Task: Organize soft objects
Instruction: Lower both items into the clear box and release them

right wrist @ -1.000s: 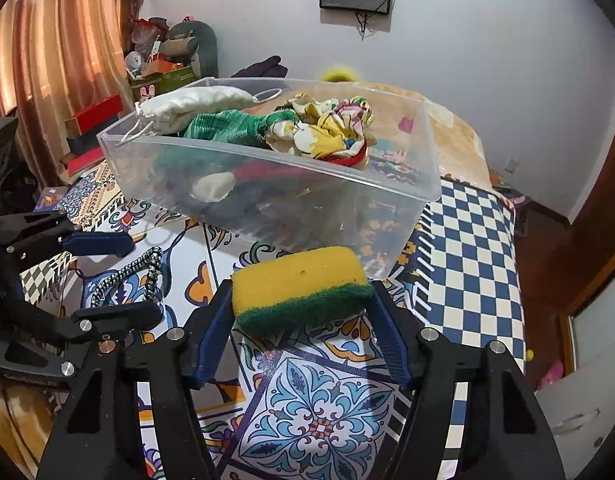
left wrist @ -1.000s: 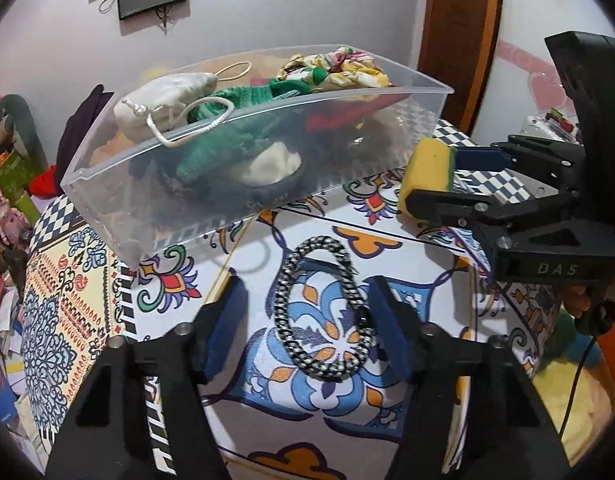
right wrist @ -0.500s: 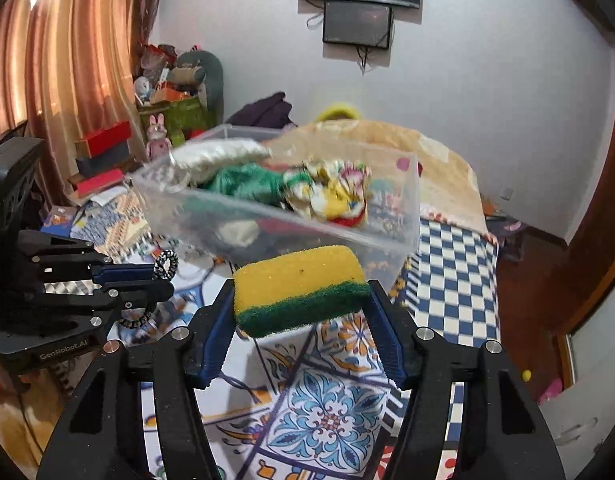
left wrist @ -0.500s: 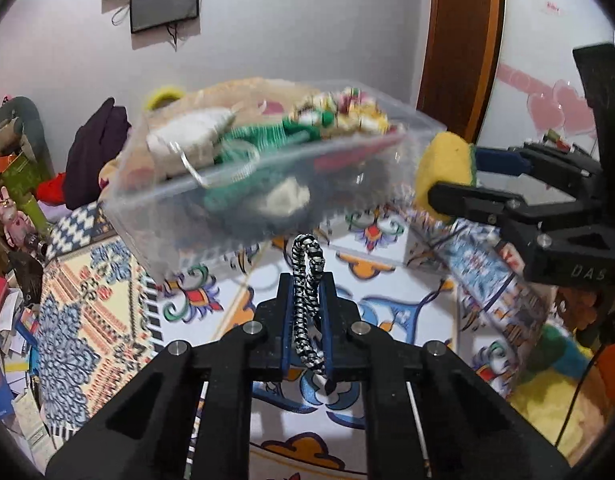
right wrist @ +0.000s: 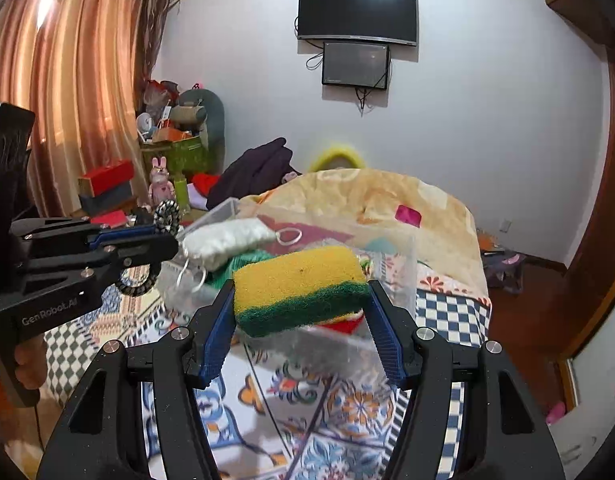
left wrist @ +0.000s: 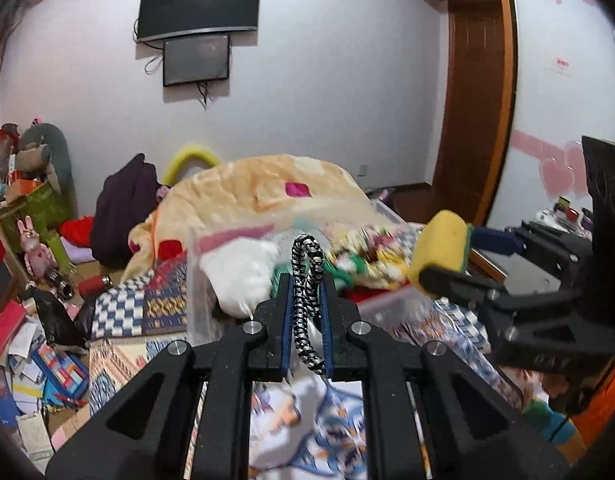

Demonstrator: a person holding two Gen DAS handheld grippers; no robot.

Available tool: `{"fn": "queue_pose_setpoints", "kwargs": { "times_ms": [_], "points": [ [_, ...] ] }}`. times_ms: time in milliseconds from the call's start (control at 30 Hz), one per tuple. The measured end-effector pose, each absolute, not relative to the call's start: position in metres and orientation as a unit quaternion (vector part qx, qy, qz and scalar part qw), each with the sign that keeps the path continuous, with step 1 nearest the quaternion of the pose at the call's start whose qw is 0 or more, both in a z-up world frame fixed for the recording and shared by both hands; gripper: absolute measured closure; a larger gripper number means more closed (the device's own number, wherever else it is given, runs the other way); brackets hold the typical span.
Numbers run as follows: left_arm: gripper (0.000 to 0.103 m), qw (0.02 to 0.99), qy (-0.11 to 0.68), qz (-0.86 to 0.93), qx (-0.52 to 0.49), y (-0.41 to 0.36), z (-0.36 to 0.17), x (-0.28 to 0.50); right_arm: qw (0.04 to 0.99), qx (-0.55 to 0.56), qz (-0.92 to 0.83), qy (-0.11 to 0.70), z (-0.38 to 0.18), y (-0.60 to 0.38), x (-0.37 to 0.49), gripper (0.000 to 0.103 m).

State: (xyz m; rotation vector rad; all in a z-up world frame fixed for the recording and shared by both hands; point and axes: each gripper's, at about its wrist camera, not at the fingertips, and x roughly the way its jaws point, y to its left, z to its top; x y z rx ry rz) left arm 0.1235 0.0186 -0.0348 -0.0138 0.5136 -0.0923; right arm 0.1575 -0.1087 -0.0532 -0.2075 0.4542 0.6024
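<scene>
Left gripper (left wrist: pixel 305 300) has lifted the braided band (left wrist: pixel 305 280) higher.

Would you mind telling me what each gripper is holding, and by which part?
The left gripper pinches the black-and-white braided loop across its middle; the right gripper clamps the sponge by its two short ends.

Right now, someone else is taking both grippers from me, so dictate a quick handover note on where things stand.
Left gripper: shut on the black-and-white braided band, lifted off the tablecloth.
Right gripper: shut on the yellow-green sponge, held in the air just short of the clear bin.
Bin: on the table ahead of both grippers, already holding a white pouch, green fabric and a floral cloth.
Done: both items picked up.
Left: carry band and sponge over the bin and release them inside.
</scene>
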Motion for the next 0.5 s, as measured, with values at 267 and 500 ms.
{"fn": "queue_pose_setpoints", "kwargs": {
  "times_ms": [267, 500],
  "points": [
    [0.091, 0.962, 0.271, -0.016, 0.013, 0.025, -0.047, 0.168, 0.927, -0.100, 0.273, 0.239, -0.067, -0.087, 0.188, 0.044],
    [0.091, 0.947, 0.319, -0.040, 0.005, 0.033, -0.078, 0.198, 0.920, -0.118, 0.264, 0.263, -0.085, -0.072, 0.202, 0.041]
  ]
}}
